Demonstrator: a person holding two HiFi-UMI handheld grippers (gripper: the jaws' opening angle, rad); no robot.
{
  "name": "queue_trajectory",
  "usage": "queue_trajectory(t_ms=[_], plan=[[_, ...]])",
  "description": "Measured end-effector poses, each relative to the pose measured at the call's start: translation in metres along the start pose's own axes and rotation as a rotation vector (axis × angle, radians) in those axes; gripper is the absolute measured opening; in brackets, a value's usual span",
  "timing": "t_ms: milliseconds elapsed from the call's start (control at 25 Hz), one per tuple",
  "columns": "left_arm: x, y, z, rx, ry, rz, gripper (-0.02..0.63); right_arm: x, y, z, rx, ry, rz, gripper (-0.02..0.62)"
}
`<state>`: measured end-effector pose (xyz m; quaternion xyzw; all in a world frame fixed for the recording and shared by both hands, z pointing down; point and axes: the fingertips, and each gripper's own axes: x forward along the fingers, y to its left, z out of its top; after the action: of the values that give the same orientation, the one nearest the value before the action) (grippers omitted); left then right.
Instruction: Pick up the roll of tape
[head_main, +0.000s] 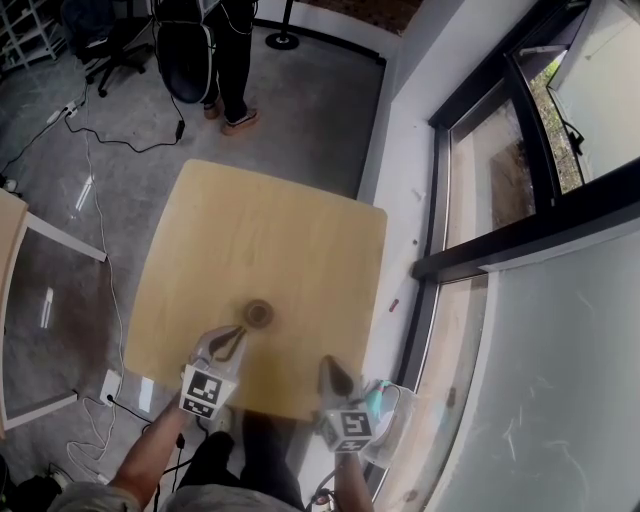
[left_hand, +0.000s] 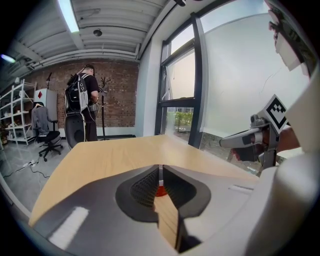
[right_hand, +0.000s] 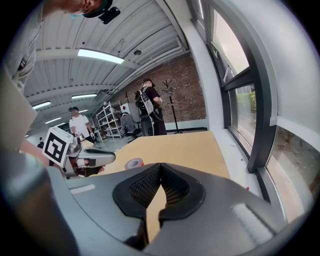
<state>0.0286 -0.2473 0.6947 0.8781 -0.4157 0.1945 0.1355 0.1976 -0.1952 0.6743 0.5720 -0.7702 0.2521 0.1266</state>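
Well, left gripper (head_main: 240, 331) sat shut and empty just beside the tape roll (head_main: 259, 313); right gripper (head_main: 328, 364), also shut, empty, farther from it.

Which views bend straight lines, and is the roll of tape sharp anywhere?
Head view: milder bending, roll of tape small and soft. Left gripper view: strong fisheye, window frame curved, corners black. Right gripper view: same fisheye, the roll fairly sharp, ceiling lamp blown out.

Pale yellow wood table (head_main: 260, 240), grey roll of tape (right_hand: 134, 163) with red edge, grey left gripper (left_hand: 160, 172) and right gripper (right_hand: 159, 172), black cross-ribbed pads (left_hand: 145, 187), black-and-white square markers on cubes (head_main: 205, 390), mottled grey floor (head_main: 130, 110), far red-brown brick wall (left_hand: 120, 95), black window frame (head_main: 520, 235)
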Motion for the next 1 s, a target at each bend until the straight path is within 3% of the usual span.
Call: queue_trajectory(t_ms=[200, 480, 1000], plan=[[0.015, -0.007, 0.001, 0.021, -0.001, -0.028, 0.138, 0.002, -0.009, 0.003, 0.005, -0.007, -0.001, 0.014], [0.042, -0.018, -0.021, 0.100, 0.062, -0.056, 0.307, 0.008, -0.018, 0.000, 0.015, 0.006, 0.005, 0.014], [0.071, -0.010, -0.035, 0.079, 0.105, -0.056, 0.420, 0.017, -0.034, -0.005, 0.030, 0.023, 0.003, 0.014]])
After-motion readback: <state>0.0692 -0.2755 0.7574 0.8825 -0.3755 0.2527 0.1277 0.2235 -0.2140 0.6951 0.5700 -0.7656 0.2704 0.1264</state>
